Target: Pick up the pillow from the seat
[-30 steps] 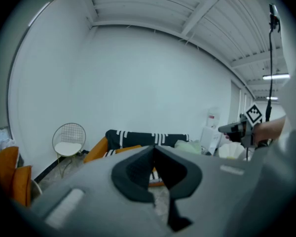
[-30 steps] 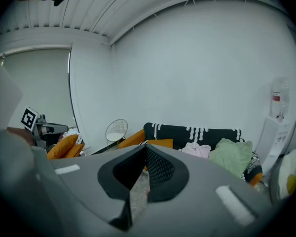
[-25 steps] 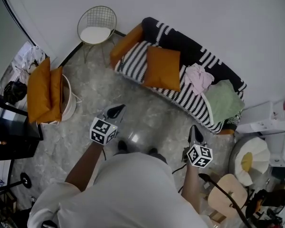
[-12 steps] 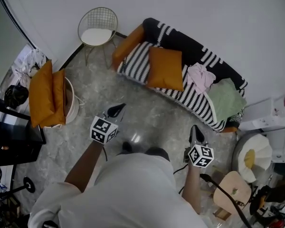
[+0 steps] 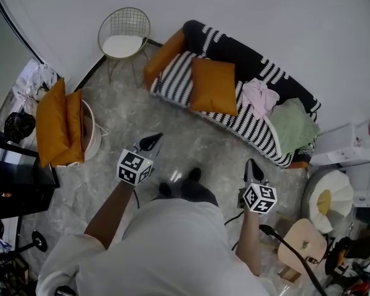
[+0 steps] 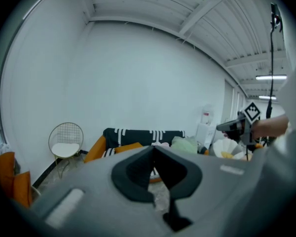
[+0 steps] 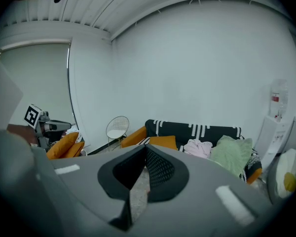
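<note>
The orange pillow (image 5: 214, 86) sits on the striped sofa (image 5: 237, 53) by the white wall (image 5: 265, 11), across the grey marbled floor (image 5: 126, 125). The left gripper (image 5: 150, 142) and right gripper (image 5: 253, 167) hang well short of it, jaws together, empty.

A wire chair (image 5: 124, 32) is set by the wall (image 5: 265, 17); two orange cushions (image 5: 57, 123) are stood in a white basket (image 5: 92, 137).
</note>
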The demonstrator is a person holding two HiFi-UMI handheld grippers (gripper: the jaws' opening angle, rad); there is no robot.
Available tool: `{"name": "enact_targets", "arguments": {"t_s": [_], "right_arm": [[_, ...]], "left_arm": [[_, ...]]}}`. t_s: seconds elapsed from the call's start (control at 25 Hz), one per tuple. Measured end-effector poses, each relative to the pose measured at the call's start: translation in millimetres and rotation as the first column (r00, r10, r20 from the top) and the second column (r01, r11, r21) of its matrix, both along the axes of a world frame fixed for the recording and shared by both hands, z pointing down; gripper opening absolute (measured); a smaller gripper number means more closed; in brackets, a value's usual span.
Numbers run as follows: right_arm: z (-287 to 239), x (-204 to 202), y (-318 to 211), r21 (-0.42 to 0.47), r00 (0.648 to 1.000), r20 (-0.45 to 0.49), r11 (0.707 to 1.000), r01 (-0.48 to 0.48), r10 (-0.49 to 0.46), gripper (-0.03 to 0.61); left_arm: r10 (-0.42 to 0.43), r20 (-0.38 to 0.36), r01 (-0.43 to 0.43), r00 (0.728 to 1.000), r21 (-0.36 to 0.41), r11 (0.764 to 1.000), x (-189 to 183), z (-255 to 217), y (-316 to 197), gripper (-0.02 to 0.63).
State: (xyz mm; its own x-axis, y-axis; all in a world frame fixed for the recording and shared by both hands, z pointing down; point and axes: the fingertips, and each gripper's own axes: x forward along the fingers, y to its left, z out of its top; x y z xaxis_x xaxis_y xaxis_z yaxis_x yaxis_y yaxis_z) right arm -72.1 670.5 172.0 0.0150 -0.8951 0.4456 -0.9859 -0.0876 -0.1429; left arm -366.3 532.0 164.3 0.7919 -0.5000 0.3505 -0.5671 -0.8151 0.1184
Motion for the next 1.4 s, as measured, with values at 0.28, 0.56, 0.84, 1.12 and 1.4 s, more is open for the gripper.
{"name": "enact_targets", "arguments": {"t_s": [0.28,0.56,0.84,1.12,1.4], "right_arm": [[3,26,-31,0.004,1.0,0.015,1.0,0.01,-0.01,0.005],[-1,52,-82,0.013,0.998,0.014,0.998,0.055,-0.056,0.005],[-3,90,-131,0.018,0.996,0.012,0.996,0.084,-0.085,0.005],[1,123,-169,0.018,0.994,0.02,0.994,0.105,-0.105,0.005],[5,156,-198,0.019,0.991,0.036,0.991,0.129,-0.13,0.005]], "left_arm": [[-0.005,0.007,0.005,1.0,0.001,1.0,27,0,-24,0.002],[-0.035,0.005,0.035,0.999,0.001,0.999,53,-1,-60,0.002],[-0.053,0.004,0.053,0.999,0.007,0.999,90,-5,-100,0.002],[-0.074,0.017,0.074,0.997,0.0,0.997,120,0,-131,0.002],[-0.097,0.033,0.097,0.995,-0.009,0.995,150,3,-153,0.002]]}}
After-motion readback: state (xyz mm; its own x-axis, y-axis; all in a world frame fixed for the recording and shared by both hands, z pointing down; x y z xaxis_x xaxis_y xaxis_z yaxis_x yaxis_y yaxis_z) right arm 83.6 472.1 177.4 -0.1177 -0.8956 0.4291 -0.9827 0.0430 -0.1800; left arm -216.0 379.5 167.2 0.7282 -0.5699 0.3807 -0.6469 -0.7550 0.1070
